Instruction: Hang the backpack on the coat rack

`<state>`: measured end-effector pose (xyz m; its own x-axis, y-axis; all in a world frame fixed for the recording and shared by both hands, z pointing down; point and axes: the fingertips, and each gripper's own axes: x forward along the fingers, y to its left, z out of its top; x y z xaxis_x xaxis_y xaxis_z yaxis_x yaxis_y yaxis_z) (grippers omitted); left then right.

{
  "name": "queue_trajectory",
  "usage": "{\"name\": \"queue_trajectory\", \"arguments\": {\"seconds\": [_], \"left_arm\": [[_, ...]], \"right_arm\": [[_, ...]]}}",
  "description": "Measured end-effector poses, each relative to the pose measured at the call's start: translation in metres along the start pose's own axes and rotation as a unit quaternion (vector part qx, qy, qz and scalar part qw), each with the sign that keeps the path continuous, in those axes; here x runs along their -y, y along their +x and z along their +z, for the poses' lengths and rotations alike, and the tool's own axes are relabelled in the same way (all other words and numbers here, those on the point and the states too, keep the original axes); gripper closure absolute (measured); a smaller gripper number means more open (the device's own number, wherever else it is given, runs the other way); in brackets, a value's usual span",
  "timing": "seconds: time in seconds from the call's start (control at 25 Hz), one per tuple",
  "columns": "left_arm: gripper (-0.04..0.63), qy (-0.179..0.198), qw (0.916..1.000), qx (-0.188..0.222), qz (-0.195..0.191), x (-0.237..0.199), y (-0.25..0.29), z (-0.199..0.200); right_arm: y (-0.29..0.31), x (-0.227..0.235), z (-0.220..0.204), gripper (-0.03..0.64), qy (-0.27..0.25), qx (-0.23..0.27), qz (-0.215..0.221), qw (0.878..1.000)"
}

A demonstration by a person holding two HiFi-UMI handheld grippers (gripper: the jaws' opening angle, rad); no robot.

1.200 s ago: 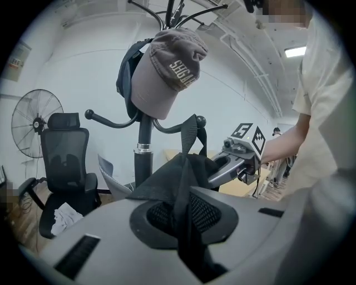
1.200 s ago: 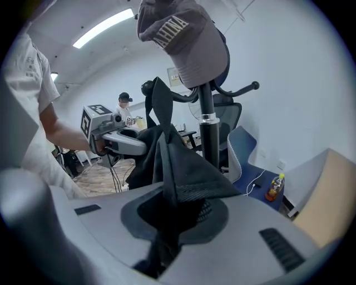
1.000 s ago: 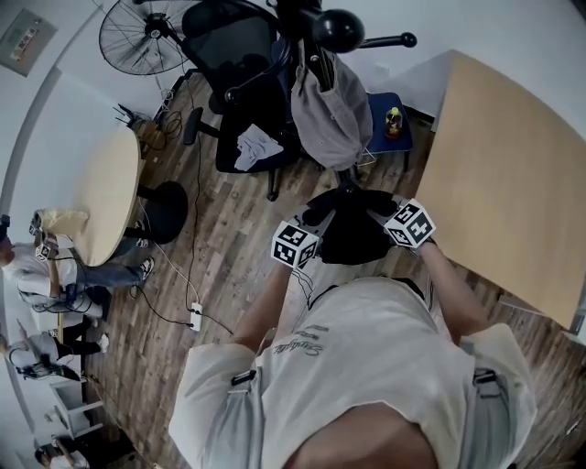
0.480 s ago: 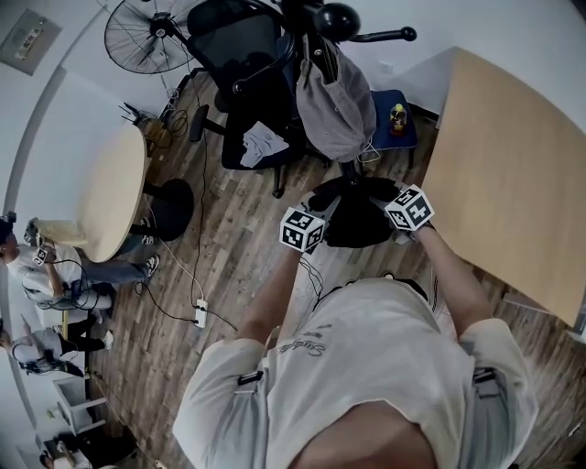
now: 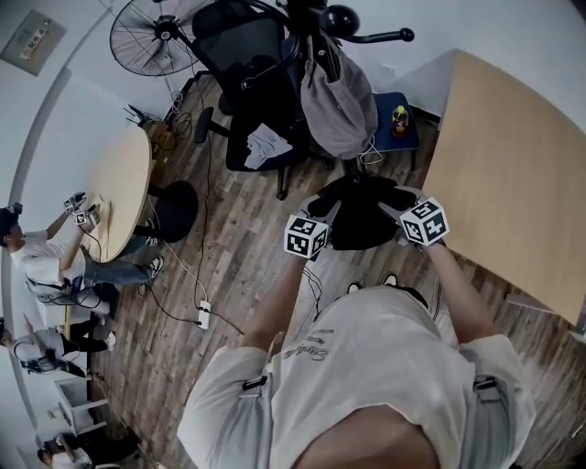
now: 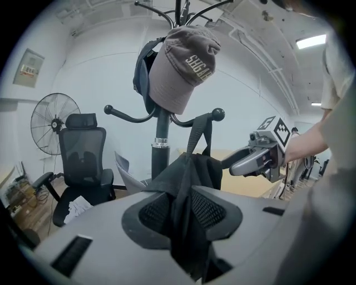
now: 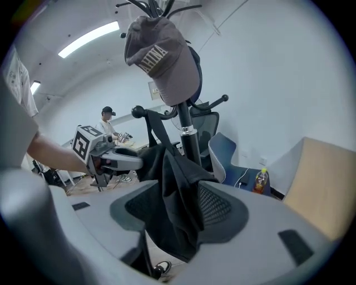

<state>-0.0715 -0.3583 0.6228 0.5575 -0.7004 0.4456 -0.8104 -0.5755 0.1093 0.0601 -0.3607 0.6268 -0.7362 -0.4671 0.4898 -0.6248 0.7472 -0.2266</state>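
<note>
The black backpack (image 5: 362,220) hangs between my two grippers at the coat rack (image 5: 320,14) pole. Its strap (image 6: 199,136) runs up to a knobbed hook (image 6: 218,114). My left gripper (image 5: 328,206) is shut on a fold of the backpack's fabric (image 6: 194,170). My right gripper (image 5: 392,206) has its jaws opening, with the black fabric (image 7: 172,178) still hanging between them and the pads (image 7: 217,206) apart from it. A grey cap (image 6: 183,69) sits on top of the rack.
A black office chair (image 5: 247,64) and a fan (image 5: 151,37) stand behind the rack. A wooden table (image 5: 513,174) is on the right, a round table (image 5: 124,197) on the left with people (image 5: 37,266) beside it. A blue chair (image 5: 394,137) holds a bottle. Cables (image 5: 203,314) cross the floor.
Both grippers rose a little toward the rack with the backpack. The right gripper then drew slightly back to the right, while the left one stayed almost still.
</note>
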Motion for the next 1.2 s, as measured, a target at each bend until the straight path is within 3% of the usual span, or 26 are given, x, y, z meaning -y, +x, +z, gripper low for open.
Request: {"name": "queue_trajectory", "arguments": {"seconds": [0.04, 0.16, 0.24, 0.32, 0.36, 0.56, 0.68, 0.92, 1.2], "left_arm": [[0.48, 0.002, 1.0, -0.002, 0.008, 0.0, -0.005, -0.001], [0.48, 0.014, 0.9993, -0.011, 0.034, 0.0, -0.019, -0.002], [0.482, 0.012, 0.999, -0.01, 0.043, 0.003, -0.027, 0.0], [0.487, 0.005, 0.9988, 0.002, 0.049, 0.009, -0.037, 0.005], [0.5, 0.001, 0.9986, 0.01, 0.051, 0.011, -0.042, 0.01], [0.544, 0.009, 0.9969, 0.063, 0.047, 0.03, -0.068, 0.049], [0.558, 0.034, 0.9953, 0.069, 0.058, 0.042, -0.08, 0.063], [0.571, 0.044, 0.9941, 0.09, 0.043, 0.065, -0.094, 0.086], [0.575, 0.053, 0.9925, 0.097, 0.052, 0.074, -0.103, 0.098]], "right_arm": [[-0.007, -0.003, 0.002, 0.414, 0.0, 0.008, -0.004, 1.0], [-0.03, -0.014, 0.012, 0.495, 0.001, 0.045, -0.013, 0.999], [-0.046, -0.017, 0.016, 0.505, 0.005, 0.066, -0.03, 0.997], [-0.062, -0.02, 0.018, 0.607, 0.005, 0.084, -0.045, 0.995], [-0.069, -0.023, 0.021, 0.621, 0.003, 0.093, -0.048, 0.995], [-0.088, -0.048, 0.04, 0.623, -0.015, 0.13, -0.039, 0.991], [-0.094, -0.059, 0.048, 0.623, -0.052, 0.131, -0.046, 0.989], [-0.107, -0.08, 0.075, 0.623, -0.102, 0.146, -0.046, 0.983], [-0.121, -0.085, 0.102, 0.623, -0.091, 0.186, -0.054, 0.977]]}}
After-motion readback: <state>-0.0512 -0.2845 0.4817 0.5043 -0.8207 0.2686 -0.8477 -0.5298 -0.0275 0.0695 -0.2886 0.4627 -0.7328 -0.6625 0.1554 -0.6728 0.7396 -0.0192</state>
